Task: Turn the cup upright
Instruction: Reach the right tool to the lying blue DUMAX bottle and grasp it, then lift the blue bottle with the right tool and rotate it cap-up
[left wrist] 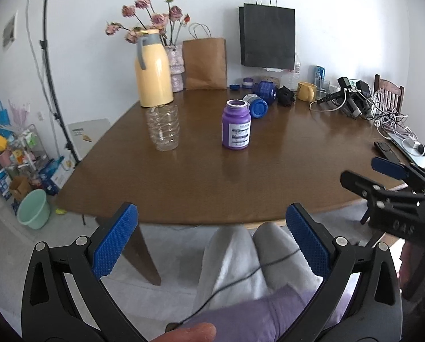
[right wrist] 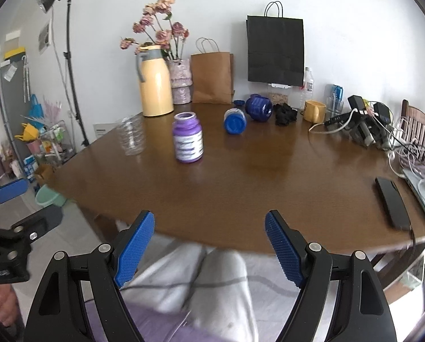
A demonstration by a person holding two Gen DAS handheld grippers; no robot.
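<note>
Showing only in the right wrist view: black phone [right wrist: 392, 202] near the table [right wrist: 241, 188] edge.

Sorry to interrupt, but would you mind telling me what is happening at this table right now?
A seated person holds a handheld gripper in each hand, short of the brown wooden table. The left gripper and right gripper are both open and empty, touching nothing. The purple plastic container stands upright with its open mouth upward, and a clear plastic bottle stands to its left. Two blue containers lie on their sides farther back.
</note>
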